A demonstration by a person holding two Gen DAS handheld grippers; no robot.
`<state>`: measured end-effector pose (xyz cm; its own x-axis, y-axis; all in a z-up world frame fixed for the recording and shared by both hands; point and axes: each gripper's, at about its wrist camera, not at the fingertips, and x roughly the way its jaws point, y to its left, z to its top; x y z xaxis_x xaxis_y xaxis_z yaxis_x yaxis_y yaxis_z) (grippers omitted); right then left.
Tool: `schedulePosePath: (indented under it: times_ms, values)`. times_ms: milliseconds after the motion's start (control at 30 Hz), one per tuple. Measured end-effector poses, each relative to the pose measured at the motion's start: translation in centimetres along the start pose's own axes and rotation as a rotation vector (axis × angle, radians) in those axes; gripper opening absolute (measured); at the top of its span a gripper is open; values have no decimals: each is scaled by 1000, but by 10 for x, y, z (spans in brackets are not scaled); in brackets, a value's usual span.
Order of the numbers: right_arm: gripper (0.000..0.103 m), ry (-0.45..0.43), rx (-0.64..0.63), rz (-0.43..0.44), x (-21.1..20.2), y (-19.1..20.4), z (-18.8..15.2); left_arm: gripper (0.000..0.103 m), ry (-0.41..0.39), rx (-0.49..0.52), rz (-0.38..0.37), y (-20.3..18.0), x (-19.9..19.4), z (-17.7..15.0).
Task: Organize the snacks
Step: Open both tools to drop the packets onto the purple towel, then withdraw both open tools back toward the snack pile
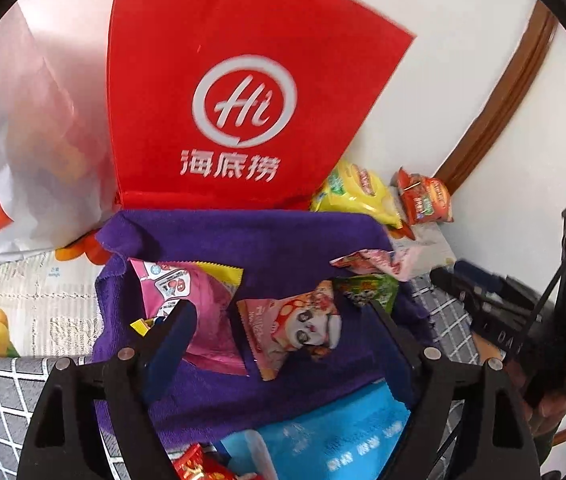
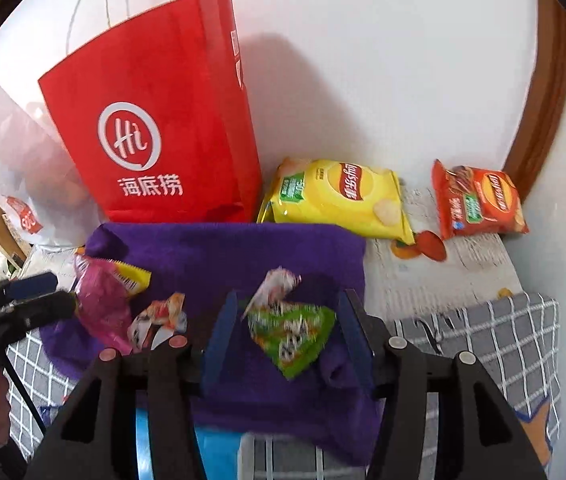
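Small snack packets lie on a purple towel (image 1: 243, 236). My left gripper (image 1: 281, 314) is open above it. A pink-and-white packet with a panda face (image 1: 295, 328) lies between its fingers, touching neither. A larger pink packet (image 1: 199, 300) lies by the left finger (image 1: 179, 320). My right gripper (image 2: 287, 307) is open too. A green packet (image 2: 295, 332) lies blurred on the towel (image 2: 223, 248) between its pads, with a narrow gap on each side. A pale pink packet (image 2: 279, 284) sits just beyond it.
A red paper bag (image 2: 155, 120) stands against the wall behind the towel, with a white plastic bag (image 2: 11, 160) to its left. A yellow crisp bag (image 2: 339, 200) and an orange one (image 2: 479, 204) lie at the back right. A blue package (image 1: 343, 432) lies near the front.
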<state>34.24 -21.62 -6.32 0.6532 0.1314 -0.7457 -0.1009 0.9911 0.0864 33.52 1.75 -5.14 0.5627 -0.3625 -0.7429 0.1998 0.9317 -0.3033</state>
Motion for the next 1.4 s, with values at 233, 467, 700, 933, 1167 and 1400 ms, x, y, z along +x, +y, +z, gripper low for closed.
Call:
schedulePosePath:
  times_ms: [233, 467, 700, 933, 1167, 1400]
  values:
    - [64, -18, -12, -51, -43, 7, -25, 87, -45, 21, -13, -17, -40, -6]
    - [65, -42, 19, -62, -78, 11, -49, 86, -96, 48, 27, -23, -86, -31]
    - [65, -98, 48, -81, -115, 14, -74, 86, -116, 27, 62, -26, -125, -63]
    - [65, -97, 74, -38, -142, 14, -97, 86, -133, 23, 78, -34, -154, -95]
    - [65, -102, 46, -3, -164, 24, -120, 86, -142, 29, 93, -42, -175, -119]
    - [65, -101, 49, 24, -173, 30, -134, 86, -146, 28, 106, -41, -188, -134]
